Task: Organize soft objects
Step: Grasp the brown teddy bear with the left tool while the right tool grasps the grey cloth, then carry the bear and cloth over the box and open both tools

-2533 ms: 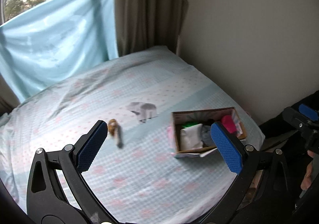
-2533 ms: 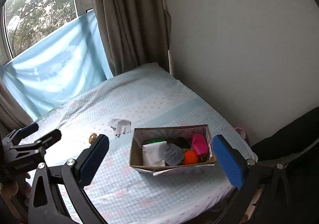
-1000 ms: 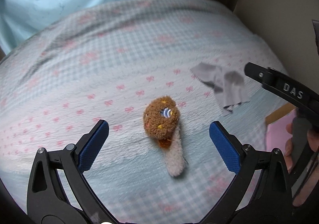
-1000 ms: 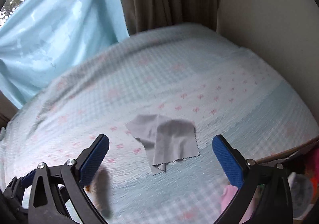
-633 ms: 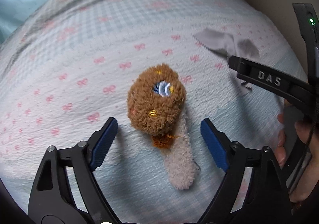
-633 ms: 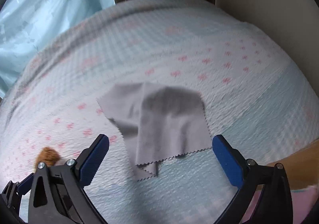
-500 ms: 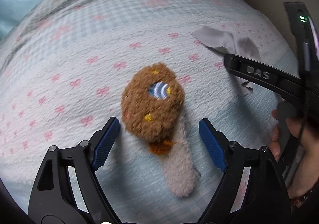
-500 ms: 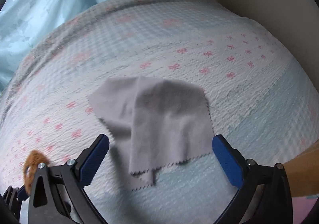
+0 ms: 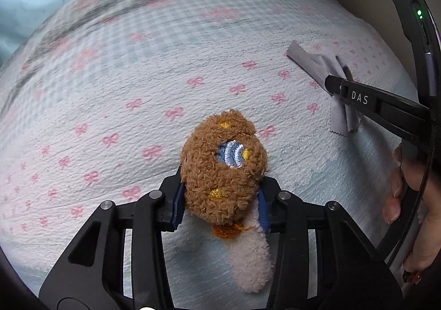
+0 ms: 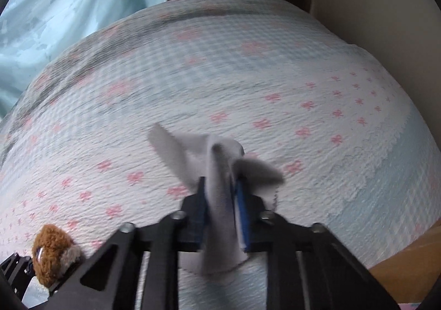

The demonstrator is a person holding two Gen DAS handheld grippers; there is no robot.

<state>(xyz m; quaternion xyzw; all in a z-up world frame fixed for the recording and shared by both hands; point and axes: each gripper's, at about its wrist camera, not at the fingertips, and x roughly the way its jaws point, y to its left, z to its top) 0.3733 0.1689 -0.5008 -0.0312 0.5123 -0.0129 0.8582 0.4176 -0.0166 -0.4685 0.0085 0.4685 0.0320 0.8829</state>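
Since the earlier frames both of your grippers have come down from high above the bed to its surface, and their jaws, spread wide a moment ago, have just been closing; the left gripper (image 9: 220, 203) now pinches the brown plush toy (image 9: 223, 169) between its blue pads, one pad on each side of the fuzzy brown head; the toy's pale fleece tail (image 9: 249, 260) lies free on the bedspread (image 9: 115, 95) at the near side, pointing toward you. The right gripper (image 10: 222, 213) is pressed together on the grey cloth (image 10: 217, 180); the cloth is bunched between its pads, a fold stands up in the middle and loose corners stick out to the left, to the right and toward the near edge; this view is a little blurred. In the left wrist view you see the cloth (image 9: 322, 67) at the far right, with the black right gripper (image 9: 335, 83) on it and your right hand (image 9: 413, 199) around the handle. In the right wrist view the toy (image 10: 52, 253) is at the near left corner; a cardboard edge (image 10: 408, 254) shows at the near right, and a blue curtain (image 10: 69, 1) hangs at the far left behind the bed.
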